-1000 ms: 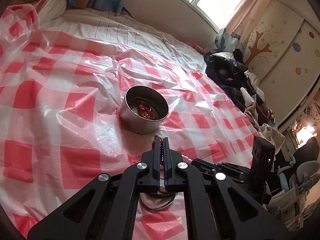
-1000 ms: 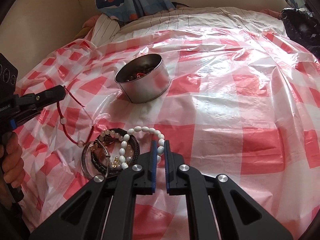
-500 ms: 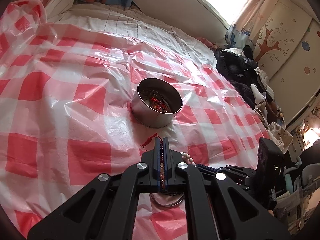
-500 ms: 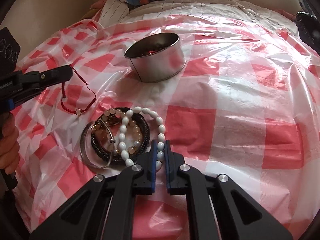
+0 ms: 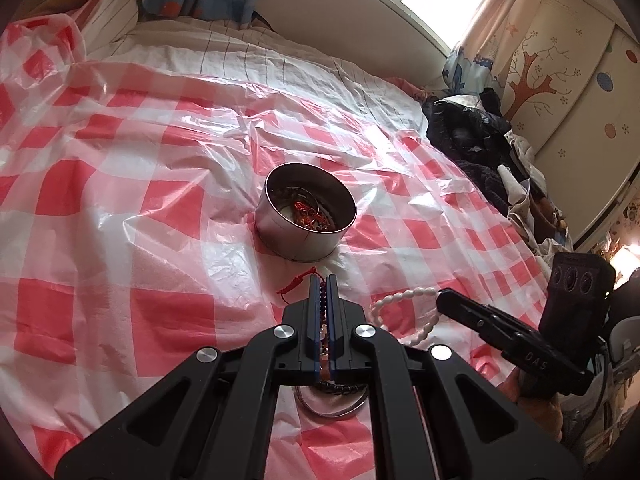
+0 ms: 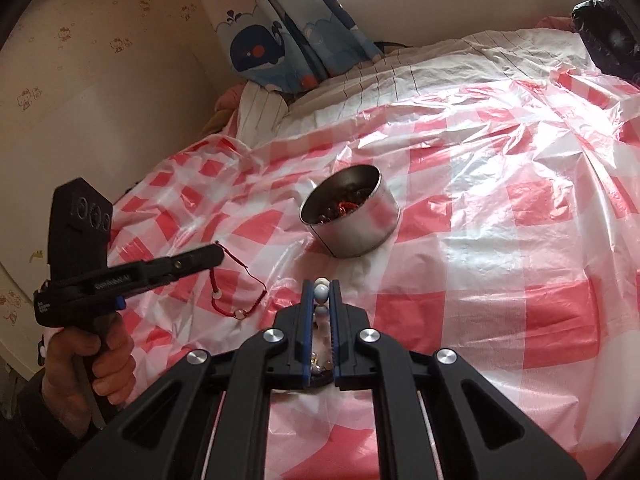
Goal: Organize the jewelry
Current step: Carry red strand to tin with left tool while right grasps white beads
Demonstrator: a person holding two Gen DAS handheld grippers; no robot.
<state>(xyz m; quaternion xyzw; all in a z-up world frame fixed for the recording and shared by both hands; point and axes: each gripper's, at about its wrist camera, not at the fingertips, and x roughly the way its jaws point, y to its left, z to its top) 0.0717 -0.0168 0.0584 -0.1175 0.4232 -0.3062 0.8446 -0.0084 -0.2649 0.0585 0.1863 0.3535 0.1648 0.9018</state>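
Note:
A round metal tin [image 5: 306,216] with red jewelry inside stands on the red-and-white checked plastic sheet [image 5: 120,208]; it also shows in the right wrist view [image 6: 352,216]. My left gripper [image 5: 323,280] is shut on a red cord bracelet [image 6: 236,284], which hangs from it above the sheet. My right gripper [image 6: 321,286] is shut on a white bead bracelet [image 5: 404,312] and holds it lifted. A silver bangle [image 5: 332,406] and dark bracelets lie under the grippers, mostly hidden.
The sheet covers a bed with a striped white cover [image 5: 248,64]. A pile of dark clothes [image 5: 476,136] lies at the bed's right edge. A wall and whale-print curtain [image 6: 280,40] stand behind the bed.
My right gripper has lifted the white bead bracelet off the pile. My left gripper has risen and moved toward the tin with the red cord bracelet.

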